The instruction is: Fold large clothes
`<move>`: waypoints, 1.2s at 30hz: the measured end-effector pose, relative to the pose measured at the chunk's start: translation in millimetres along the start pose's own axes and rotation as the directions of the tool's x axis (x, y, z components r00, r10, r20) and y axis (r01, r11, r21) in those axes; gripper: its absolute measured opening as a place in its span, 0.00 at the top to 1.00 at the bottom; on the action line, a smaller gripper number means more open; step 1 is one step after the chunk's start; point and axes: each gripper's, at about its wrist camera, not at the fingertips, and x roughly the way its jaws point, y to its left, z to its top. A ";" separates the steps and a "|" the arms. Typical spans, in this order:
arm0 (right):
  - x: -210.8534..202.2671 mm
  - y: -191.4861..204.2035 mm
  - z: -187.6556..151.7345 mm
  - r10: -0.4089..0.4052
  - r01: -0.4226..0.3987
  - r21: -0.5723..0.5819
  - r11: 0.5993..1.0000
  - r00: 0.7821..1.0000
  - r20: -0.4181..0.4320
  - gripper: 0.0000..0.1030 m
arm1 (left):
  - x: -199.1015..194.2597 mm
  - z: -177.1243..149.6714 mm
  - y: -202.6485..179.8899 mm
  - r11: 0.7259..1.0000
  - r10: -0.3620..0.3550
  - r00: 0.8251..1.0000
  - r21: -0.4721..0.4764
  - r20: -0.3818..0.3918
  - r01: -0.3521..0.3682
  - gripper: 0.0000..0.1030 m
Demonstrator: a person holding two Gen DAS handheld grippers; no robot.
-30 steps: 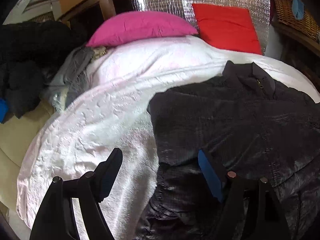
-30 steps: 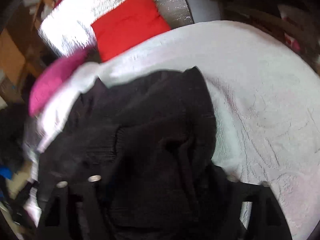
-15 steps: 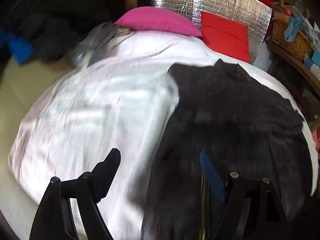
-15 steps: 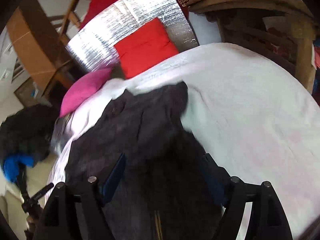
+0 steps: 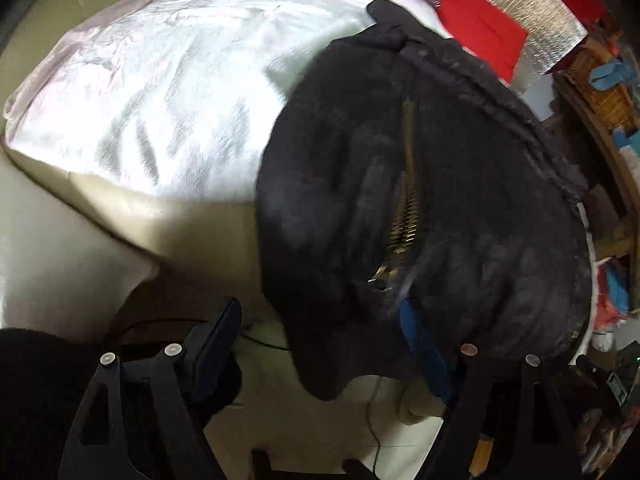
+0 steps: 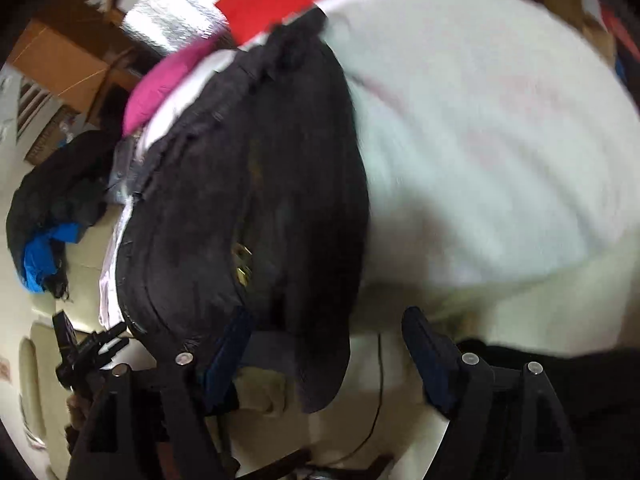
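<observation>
A black jacket with a brass zipper lies on the pale pink bed cover, and its hem hangs over the bed's front edge. My left gripper is at that hem. Its jaws stand wide and are closing a little, the hem hangs between them, and only the blue-padded right finger is against the cloth. In the right wrist view the jacket droops beside my right gripper. That gripper is open, with the hem's corner by its left finger.
A pink pillow, a red pillow and a silver foil panel stand at the bed's head. A heap of dark clothes with something blue lies to the left. A wicker basket sits on a shelf to the right. A cable runs over the pale floor below.
Both grippers have drawn back from the jacket's upper part to its hem at the bed's front edge and tipped downward. The right jaws stand wider than before.
</observation>
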 end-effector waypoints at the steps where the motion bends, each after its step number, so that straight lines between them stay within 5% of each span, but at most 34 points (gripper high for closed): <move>1: 10.4 0.6 -2.9 0.003 -0.003 0.011 1.000 1.000 -0.025 0.22 | 3.4 -1.3 -0.5 1.000 0.007 1.000 0.008 -0.004 -0.007 0.29; 2: 24.8 5.5 -3.6 -0.008 0.009 0.013 1.000 0.999 -0.041 0.22 | 7.3 -3.1 0.3 1.000 -0.001 1.000 0.009 -0.017 0.001 0.41; 4: 43.5 15.6 -8.1 -0.038 0.037 -0.005 0.999 0.998 -0.053 0.22 | 13.7 -7.2 1.7 1.000 -0.024 0.999 -0.004 -0.043 0.024 0.45; 7: 63.3 34.1 -17.0 -0.064 0.060 -0.062 0.996 0.996 -0.066 0.35 | 21.2 -11.7 -2.2 1.000 -0.016 0.998 0.018 -0.069 0.017 0.32; 8: 63.4 41.4 -20.4 -0.085 0.079 -0.097 0.992 0.994 -0.063 0.50 | 25.6 -12.2 -5.5 0.999 0.002 0.996 0.033 -0.085 0.001 0.16; 9: 60.5 48.0 -23.1 -0.089 0.081 -0.122 0.989 0.994 -0.064 0.67 | 27.3 -16.1 -8.1 0.999 0.003 0.996 0.036 -0.089 0.000 0.13; 13: 43.4 52.7 -23.5 -0.037 0.032 -0.115 0.993 0.998 -0.046 0.69 | 44.9 -21.8 -14.8 0.995 -0.095 0.986 0.017 -0.140 0.098 0.13; 14: 46.0 49.0 -22.7 -0.049 0.042 -0.110 0.993 0.997 -0.059 0.68 | 49.8 -24.8 -16.1 0.993 -0.115 0.982 0.014 -0.153 0.118 0.18; 17: 67.0 37.2 -20.1 -0.087 0.080 -0.073 0.994 0.990 -0.108 0.54 | 55.6 -28.6 -16.6 0.989 -0.142 0.974 0.026 -0.175 0.149 0.83; 18: 70.3 38.2 -20.7 -0.054 0.046 -0.081 0.996 0.993 -0.100 0.54 | 53.1 -29.2 -15.4 0.989 -0.142 0.976 0.029 -0.163 0.148 0.88; 19: 70.9 42.2 -21.7 -0.054 0.045 -0.099 0.994 0.994 -0.091 0.57 | 49.0 -29.4 -12.9 0.987 -0.151 0.976 0.024 -0.154 0.156 0.90; 21: 64.7 50.6 -23.2 -0.072 0.060 -0.133 0.989 0.994 -0.088 0.82 | 34.6 -27.4 -13.9 0.985 -0.164 0.977 0.030 -0.133 0.169 0.92; 24: 36.5 70.7 -21.0 -0.069 0.055 -0.197 0.979 0.996 -0.063 0.89 | -3.6 -21.6 -31.9 0.975 -0.149 0.985 0.151 -0.091 0.162 0.93; 30: -35.4 122.4 8.7 0.011 0.018 -0.350 0.937 0.997 0.081 0.90 | -83.6 21.2 -72.0 0.916 -0.291 0.957 0.292 0.012 0.276 0.93; 36: -69.2 177.2 70.8 0.077 0.048 -0.424 0.904 0.959 0.273 0.90 | -115.1 108.7 -96.6 0.889 -0.354 0.930 0.345 0.100 0.301 0.92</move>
